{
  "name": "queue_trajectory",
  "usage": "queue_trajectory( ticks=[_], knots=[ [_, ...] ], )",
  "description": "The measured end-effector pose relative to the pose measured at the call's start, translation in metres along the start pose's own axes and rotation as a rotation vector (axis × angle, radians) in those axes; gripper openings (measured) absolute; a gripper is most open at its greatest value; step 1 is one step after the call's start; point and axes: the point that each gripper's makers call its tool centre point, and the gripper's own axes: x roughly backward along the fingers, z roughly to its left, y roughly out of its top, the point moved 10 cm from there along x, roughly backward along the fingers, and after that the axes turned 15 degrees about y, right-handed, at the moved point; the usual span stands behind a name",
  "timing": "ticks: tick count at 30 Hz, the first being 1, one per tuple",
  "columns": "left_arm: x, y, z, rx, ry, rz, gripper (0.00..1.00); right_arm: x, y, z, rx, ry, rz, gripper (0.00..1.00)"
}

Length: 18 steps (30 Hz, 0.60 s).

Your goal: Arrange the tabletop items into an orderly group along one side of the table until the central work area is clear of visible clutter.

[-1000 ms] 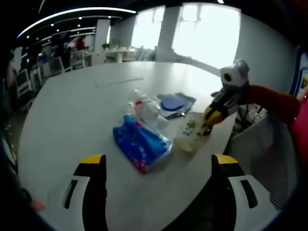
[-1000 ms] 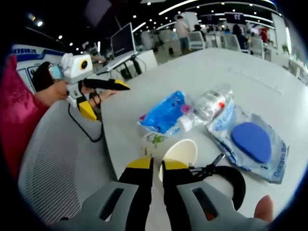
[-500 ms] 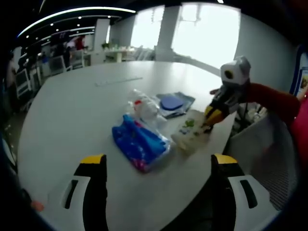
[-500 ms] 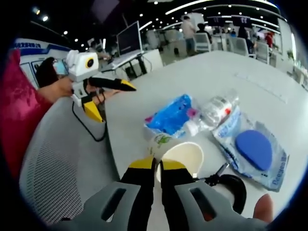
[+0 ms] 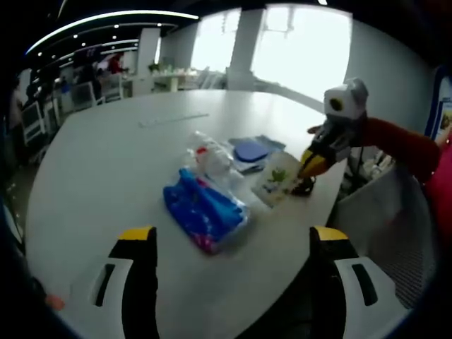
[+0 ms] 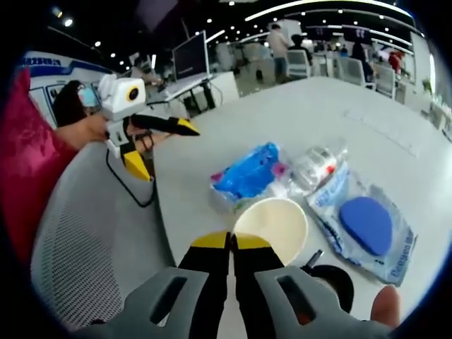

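So the right gripper [image 6: 231,242] has its jaws pinched on the rim of the paper cup [image 6: 272,224], holding it tilted near the table [image 5: 106,162] edge. Its own view looks straight into the cup's cream inside; the left gripper view catches the green print on the outside [image 5: 277,180] instead. The left gripper [image 5: 233,240] hangs with jaws wide apart, gripping nothing. The blue packet [image 5: 205,210], clear plastic bottle [image 5: 210,159] and bagged blue pad [image 6: 366,224] sit bunched just beside the cup. Something black [image 6: 329,279] lies by the cup, can't tell what.
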Motion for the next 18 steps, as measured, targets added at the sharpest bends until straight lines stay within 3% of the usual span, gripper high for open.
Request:
queue_trajectory(
  ticks=[12, 18],
  knots=[
    [-0.0006, 0.0014, -0.0025, -0.014, -0.008, -0.003, 0.87, 0.0019, 0.0051, 0.0013, 0.022, -0.007, 0.03, 0.02],
    [0.0004, 0.0087, -0.0072, -0.047, -0.011, -0.042, 0.86, 0.0037, 0.0061, 0.0019, 0.022, -0.007, 0.034, 0.02]
  ],
)
